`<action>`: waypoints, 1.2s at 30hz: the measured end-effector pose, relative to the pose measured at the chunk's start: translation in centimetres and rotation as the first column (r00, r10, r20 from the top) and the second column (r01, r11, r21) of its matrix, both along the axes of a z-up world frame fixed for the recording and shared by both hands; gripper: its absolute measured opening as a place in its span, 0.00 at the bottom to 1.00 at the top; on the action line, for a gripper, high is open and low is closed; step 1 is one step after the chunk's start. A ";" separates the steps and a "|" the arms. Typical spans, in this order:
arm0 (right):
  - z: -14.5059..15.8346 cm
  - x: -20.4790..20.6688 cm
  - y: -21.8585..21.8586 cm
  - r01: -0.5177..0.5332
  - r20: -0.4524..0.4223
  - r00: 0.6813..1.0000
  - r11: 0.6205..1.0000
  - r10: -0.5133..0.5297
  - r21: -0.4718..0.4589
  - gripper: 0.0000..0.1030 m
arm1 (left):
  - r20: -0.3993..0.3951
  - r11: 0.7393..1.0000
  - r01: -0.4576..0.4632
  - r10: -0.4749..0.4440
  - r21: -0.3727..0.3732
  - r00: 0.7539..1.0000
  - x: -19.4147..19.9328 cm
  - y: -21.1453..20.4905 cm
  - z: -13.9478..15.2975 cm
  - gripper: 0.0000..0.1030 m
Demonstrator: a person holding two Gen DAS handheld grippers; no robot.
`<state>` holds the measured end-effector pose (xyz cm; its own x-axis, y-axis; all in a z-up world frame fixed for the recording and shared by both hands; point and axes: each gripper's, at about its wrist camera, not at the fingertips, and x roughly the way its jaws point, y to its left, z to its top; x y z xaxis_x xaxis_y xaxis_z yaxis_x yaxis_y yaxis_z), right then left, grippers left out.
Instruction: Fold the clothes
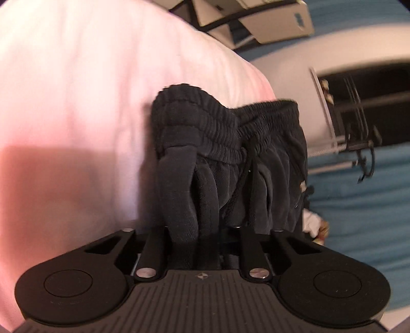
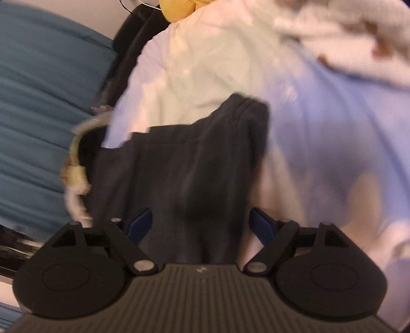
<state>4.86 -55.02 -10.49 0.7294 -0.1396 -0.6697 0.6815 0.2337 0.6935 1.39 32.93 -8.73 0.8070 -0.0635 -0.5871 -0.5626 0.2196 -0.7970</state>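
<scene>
A pair of dark shorts (image 1: pixel 225 143) with a ribbed elastic waistband and a drawstring hangs bunched over the edge of a pale pink bed sheet (image 1: pixel 77 102). My left gripper (image 1: pixel 202 230) is shut on a fold of the shorts' fabric, which hides its fingertips. In the right wrist view the flat hem end of the same dark shorts (image 2: pixel 205 153) lies between the blue pads (image 2: pixel 139 225) of my right gripper (image 2: pixel 201 222). Those jaws stand wide, with a gap showing beside the right pad, so this gripper is open.
A pale cream garment (image 2: pixel 205 64) and a white patterned blanket (image 2: pixel 346 33) lie further up the bed, with a yellow item (image 2: pixel 179 10) at the top. Blue flooring (image 1: pixel 358 217) runs beside the bed. Cardboard boxes (image 1: pixel 269 23) and a dark shelf opening (image 1: pixel 371 102) stand beyond.
</scene>
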 end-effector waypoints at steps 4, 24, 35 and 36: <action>-0.2 0.1 -0.7 0.025 0.029 0.999 0.999 -0.024 -0.021 0.81 | 0.086 0.995 -0.047 0.054 -0.082 0.995 -1.5 0.1 0.1 0.14; 3.4 -1.6 -2.0 0.004 0.246 0.969 0.988 0.034 -0.154 0.07 | 0.261 0.990 -0.090 0.115 -0.107 0.959 -7.1 0.1 4.8 0.09; 8.7 8.7 -2.6 -0.054 0.302 0.946 0.975 0.119 -0.215 0.07 | 0.135 0.995 -0.073 0.064 0.067 0.989 2.8 0.9 12.3 0.09; 9.3 10.4 -2.7 -0.067 0.295 0.946 0.971 0.134 -0.227 0.06 | 0.121 0.994 -0.072 0.061 0.085 0.991 4.3 0.8 12.8 0.09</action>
<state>15.27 -57.73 -1.15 0.9116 -0.1684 -0.3750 0.4094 0.4540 0.7913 5.64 33.68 4.07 0.8716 0.0410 -0.4885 -0.4816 0.2578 -0.8376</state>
